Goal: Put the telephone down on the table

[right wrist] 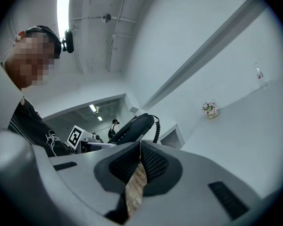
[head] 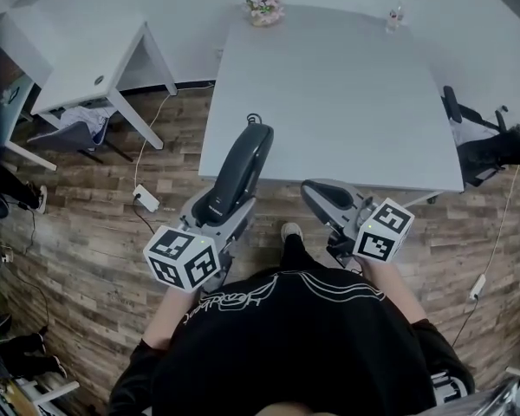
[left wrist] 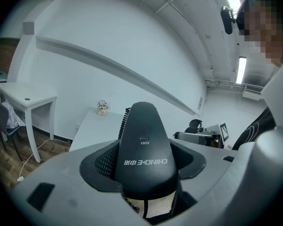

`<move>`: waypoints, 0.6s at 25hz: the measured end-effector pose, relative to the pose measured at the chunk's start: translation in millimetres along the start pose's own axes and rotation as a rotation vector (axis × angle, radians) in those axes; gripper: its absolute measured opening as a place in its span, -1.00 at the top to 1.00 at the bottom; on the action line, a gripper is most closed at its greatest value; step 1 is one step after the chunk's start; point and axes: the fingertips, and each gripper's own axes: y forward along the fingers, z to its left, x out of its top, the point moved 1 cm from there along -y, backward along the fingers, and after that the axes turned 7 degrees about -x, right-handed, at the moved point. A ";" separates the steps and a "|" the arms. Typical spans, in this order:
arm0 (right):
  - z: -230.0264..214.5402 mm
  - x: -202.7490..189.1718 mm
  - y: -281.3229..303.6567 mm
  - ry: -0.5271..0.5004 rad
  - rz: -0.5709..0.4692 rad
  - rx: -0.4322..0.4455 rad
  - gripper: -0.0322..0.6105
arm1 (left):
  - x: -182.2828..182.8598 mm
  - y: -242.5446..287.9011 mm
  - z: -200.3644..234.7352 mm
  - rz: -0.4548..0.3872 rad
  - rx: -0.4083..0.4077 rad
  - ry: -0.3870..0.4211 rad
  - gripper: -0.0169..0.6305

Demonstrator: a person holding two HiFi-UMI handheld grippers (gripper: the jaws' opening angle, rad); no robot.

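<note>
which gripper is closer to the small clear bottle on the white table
Right. The right gripper sits off the near edge of the white table, on the same side as the small clear bottle. The left gripper, holding the black telephone, is farther left.

The person stands at the near edge of the surface (head: 329,94), with the left forearm (head: 167,315) and right forearm (head: 397,286) reaching forward from the torso toward it. The left gripper (head: 224,204) points at that edge, tilted slightly downward. Its jaws are clamped on the sides of the black telephone (head: 244,165), whose far end reaches over the edge. The right gripper (head: 319,194) is held level beside it, tips at the same edge, jaws closed together with nothing between them. Each marker cube (head: 182,258) sits at the end farthest from the surface.
</note>
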 end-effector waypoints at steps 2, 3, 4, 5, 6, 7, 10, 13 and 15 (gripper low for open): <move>-11.0 7.5 10.4 0.002 0.002 0.009 0.78 | 6.8 8.2 10.3 0.000 0.011 -0.003 0.07; -16.7 10.9 16.2 0.004 0.004 0.014 0.78 | 10.2 12.5 16.4 0.000 0.018 -0.005 0.07; -22.7 13.9 22.1 0.006 0.008 0.018 0.78 | 13.4 17.1 22.6 0.000 0.025 -0.010 0.06; -29.4 16.6 27.5 0.008 0.015 0.022 0.78 | 16.4 22.3 28.8 -0.001 0.031 -0.016 0.07; -36.6 19.4 32.5 0.011 0.022 0.025 0.78 | 19.4 28.2 34.7 -0.002 0.037 -0.023 0.07; -44.4 22.5 37.0 0.013 0.030 0.027 0.78 | 22.3 34.8 40.4 -0.003 0.043 -0.029 0.06; -69.0 33.3 50.4 0.016 0.042 0.033 0.78 | 30.7 56.2 58.3 -0.003 0.058 -0.040 0.06; -92.3 42.4 64.1 0.021 0.053 0.035 0.78 | 38.7 76.2 77.1 0.000 0.071 -0.049 0.06; -107.7 46.4 72.8 0.026 0.065 0.036 0.78 | 44.0 89.0 89.7 0.002 0.079 -0.059 0.07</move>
